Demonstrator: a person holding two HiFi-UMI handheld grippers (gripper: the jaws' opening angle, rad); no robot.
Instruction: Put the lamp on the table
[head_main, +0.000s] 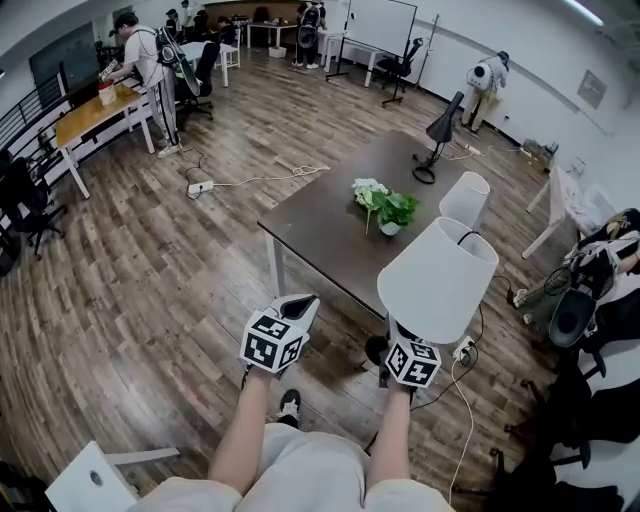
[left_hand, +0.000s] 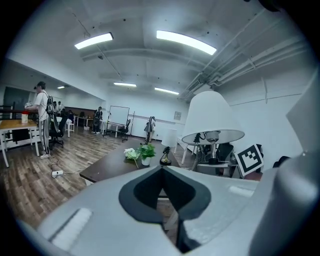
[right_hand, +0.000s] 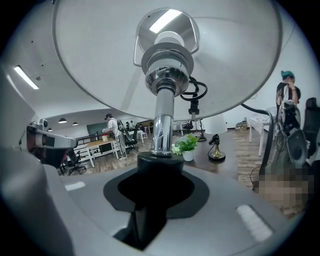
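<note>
My right gripper (head_main: 402, 330) is shut on the chrome stem (right_hand: 161, 117) of a lamp with a white shade (head_main: 437, 280). I hold the lamp upright in the air, just short of the near corner of the dark table (head_main: 320, 225). In the right gripper view the shade's underside (right_hand: 95, 60) fills the top, with the jaws (right_hand: 155, 167) clamped on the black collar under the stem. My left gripper (head_main: 300, 305) is shut and empty to the lamp's left. In the left gripper view, the shade (left_hand: 210, 112) shows beyond its closed tips (left_hand: 161, 172).
On the table stand a potted plant (head_main: 388, 210), a second white-shaded lamp (head_main: 465, 198) and a black desk lamp (head_main: 440, 128). A power strip (head_main: 200, 187) and cables lie on the wood floor. Chairs and bags crowd the right. People stand at the far desks.
</note>
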